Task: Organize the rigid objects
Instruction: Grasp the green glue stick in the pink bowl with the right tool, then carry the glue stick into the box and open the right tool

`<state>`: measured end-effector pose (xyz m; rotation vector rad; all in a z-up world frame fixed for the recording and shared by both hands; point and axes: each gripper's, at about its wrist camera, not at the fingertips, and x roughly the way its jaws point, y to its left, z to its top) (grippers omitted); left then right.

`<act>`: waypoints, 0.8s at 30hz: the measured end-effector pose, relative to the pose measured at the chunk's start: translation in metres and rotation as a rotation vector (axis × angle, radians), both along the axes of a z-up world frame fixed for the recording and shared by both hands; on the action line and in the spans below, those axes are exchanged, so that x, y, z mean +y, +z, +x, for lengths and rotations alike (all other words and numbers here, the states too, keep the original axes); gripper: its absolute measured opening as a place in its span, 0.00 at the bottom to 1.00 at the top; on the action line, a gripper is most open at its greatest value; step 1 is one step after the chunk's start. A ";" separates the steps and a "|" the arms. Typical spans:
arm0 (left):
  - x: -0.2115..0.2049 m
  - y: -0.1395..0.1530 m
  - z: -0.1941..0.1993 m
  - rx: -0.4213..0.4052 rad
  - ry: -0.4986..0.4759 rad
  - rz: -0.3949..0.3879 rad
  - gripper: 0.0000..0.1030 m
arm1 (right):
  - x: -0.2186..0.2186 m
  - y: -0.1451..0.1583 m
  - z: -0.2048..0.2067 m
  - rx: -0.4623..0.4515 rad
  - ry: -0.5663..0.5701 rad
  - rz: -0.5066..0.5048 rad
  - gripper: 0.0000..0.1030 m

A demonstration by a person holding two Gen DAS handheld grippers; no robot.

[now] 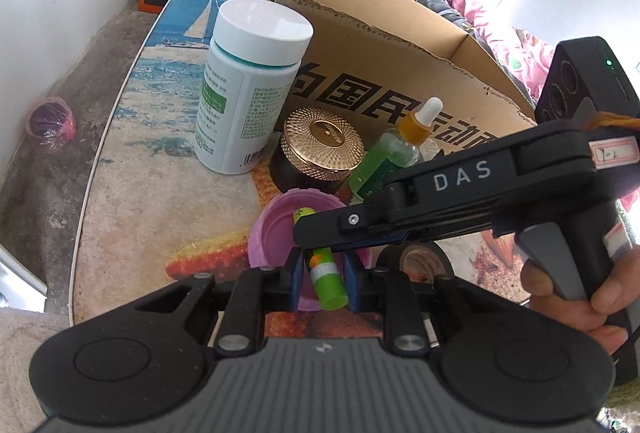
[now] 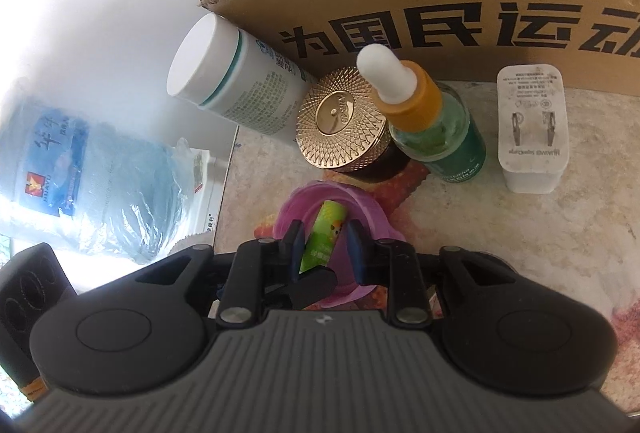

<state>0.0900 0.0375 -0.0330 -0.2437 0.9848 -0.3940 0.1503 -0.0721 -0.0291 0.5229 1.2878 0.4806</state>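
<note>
A green tube (image 1: 326, 289) (image 2: 326, 225) lies tilted over a pink plastic lid (image 1: 272, 229) (image 2: 304, 201) on the printed tabletop. My left gripper (image 1: 324, 273) is shut on the tube's near end, blue pads touching both sides. My right gripper (image 1: 316, 237) (image 2: 324, 245) reaches in from the right and straddles the tube's other end. Its left pad touches the tube, and a slit of pink shows at its right pad. One left-gripper finger (image 2: 314, 285) crosses low in the right wrist view. A hand (image 1: 580, 301) holds the right gripper's handle.
Behind the lid stand a white bottle (image 1: 240, 93), a gold-lidded jar (image 1: 324, 145) and a green dropper bottle (image 1: 400, 145), all in front of an open cardboard box (image 1: 400, 45). A white charger (image 2: 532, 133) and a black tape roll (image 1: 416, 257) lie to the right. The table edge (image 1: 92, 193) runs left.
</note>
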 end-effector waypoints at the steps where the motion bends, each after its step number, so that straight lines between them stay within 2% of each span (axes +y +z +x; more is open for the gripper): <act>1: 0.000 0.000 0.001 0.001 0.002 -0.002 0.22 | 0.001 0.000 0.001 0.000 0.002 -0.001 0.21; 13: 0.002 0.007 -0.002 -0.011 0.023 -0.007 0.20 | -0.007 0.006 -0.010 -0.043 -0.005 0.052 0.16; 24: -0.001 0.043 -0.021 -0.100 0.040 0.031 0.19 | -0.009 0.041 -0.030 -0.150 -0.007 0.120 0.14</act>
